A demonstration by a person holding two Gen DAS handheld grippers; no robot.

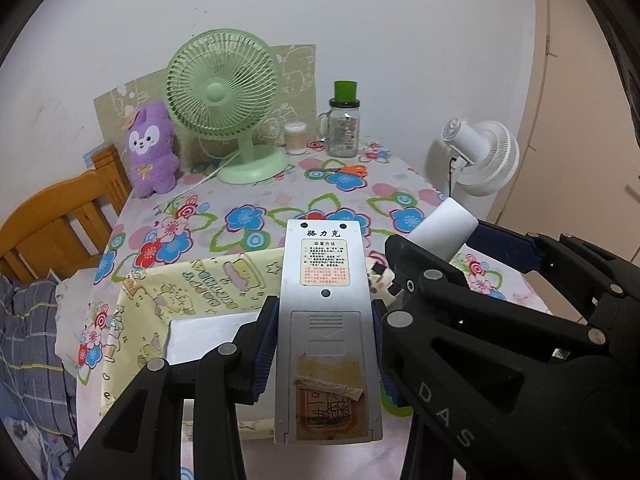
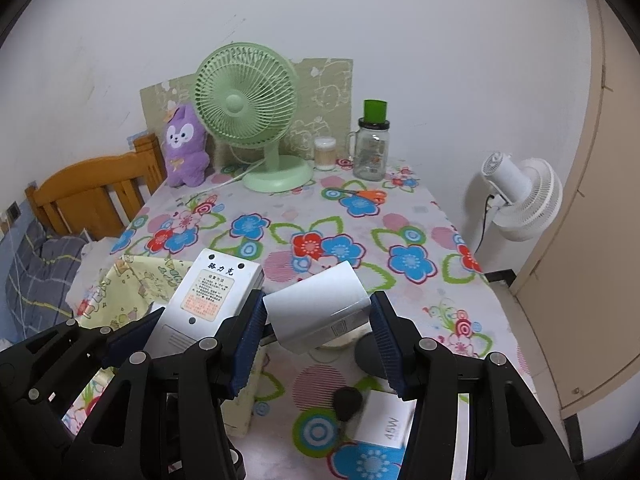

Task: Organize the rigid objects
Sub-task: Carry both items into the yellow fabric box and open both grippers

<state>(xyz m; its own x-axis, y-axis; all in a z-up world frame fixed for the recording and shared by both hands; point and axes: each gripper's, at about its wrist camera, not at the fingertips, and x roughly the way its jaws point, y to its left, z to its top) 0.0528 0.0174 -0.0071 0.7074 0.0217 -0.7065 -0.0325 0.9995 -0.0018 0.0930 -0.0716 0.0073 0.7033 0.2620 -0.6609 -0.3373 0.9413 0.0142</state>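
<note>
My left gripper (image 1: 324,308) is shut on a grey remote control (image 1: 326,320), back side up, with its printed label facing me. It hangs over a yellow patterned fabric box (image 1: 192,288) on the flowered table. My right gripper (image 2: 318,300) is shut on a white remote-like block (image 2: 320,304), held just to the right of the grey remote (image 2: 208,292). In the left wrist view the white block (image 1: 444,232) sticks up between the right gripper's blue pads. The box's white inside (image 1: 208,332) shows below the left fingers.
At the back of the table (image 2: 400,216) stand a green fan (image 2: 256,120), a purple plush toy (image 2: 184,148), a glass jar (image 2: 372,152), a small tub (image 2: 325,154) and orange scissors (image 2: 368,195). A white charger box (image 2: 386,424) and a black plug (image 2: 349,400) lie near me. A white floor fan (image 2: 524,196) stands to the right.
</note>
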